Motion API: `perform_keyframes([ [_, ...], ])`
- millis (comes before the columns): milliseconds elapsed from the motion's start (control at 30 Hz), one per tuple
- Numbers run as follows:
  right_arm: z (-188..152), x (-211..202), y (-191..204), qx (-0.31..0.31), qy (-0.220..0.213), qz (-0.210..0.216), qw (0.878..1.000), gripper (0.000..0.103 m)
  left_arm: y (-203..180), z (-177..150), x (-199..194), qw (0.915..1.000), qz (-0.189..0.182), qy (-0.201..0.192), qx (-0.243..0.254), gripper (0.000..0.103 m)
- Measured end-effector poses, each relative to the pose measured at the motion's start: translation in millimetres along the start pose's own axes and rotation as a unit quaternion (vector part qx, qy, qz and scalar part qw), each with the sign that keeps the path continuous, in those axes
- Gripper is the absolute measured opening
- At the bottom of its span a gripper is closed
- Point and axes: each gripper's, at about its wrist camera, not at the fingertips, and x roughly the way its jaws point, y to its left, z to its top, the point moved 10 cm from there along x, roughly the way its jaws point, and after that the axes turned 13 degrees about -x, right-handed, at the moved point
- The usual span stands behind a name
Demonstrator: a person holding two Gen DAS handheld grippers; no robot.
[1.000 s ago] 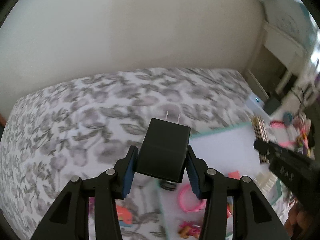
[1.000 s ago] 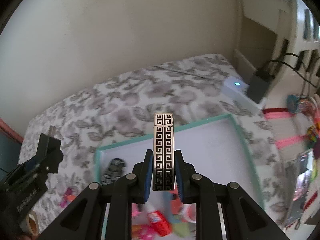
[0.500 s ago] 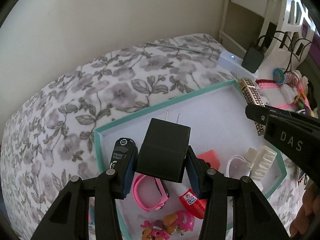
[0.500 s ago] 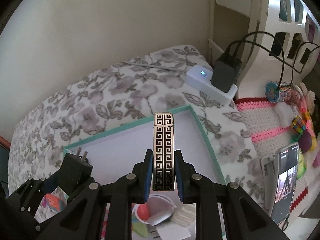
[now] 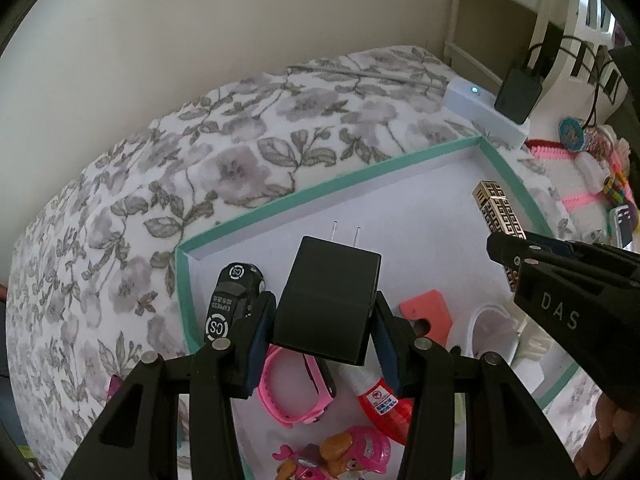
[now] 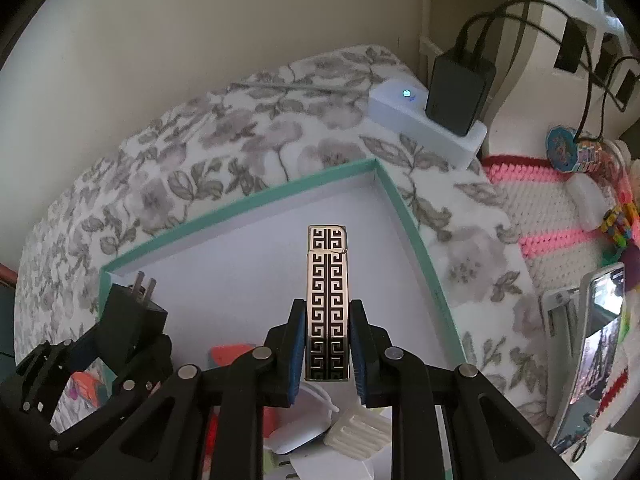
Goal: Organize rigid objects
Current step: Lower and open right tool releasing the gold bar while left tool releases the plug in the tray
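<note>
While over tray (image 5: 256, 216), left tongs (image 5: 324, 336) pinch charger (image 5: 328, 300), right tongs (image 6: 327, 350) pinch lighter (image 6: 327, 292)

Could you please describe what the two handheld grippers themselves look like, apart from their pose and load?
Both are matte black plastic linkages with silver round pivot pins. The left gripper and right gripper each have two fingers lined with blue pads. White letters "DAS" mark the right gripper's side. No cables or sleeves are visible; a little bare skin shows at the left view's lower right edge.
</note>
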Motion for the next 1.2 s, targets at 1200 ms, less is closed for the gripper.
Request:
perform_keyframes([
  [1200, 9, -14, 8, -0.043, -0.009, -0.025, 0.999, 0.036, 2, -1, -9, 0.9997, -0.016, 0.01, -0.014, 0.049],
])
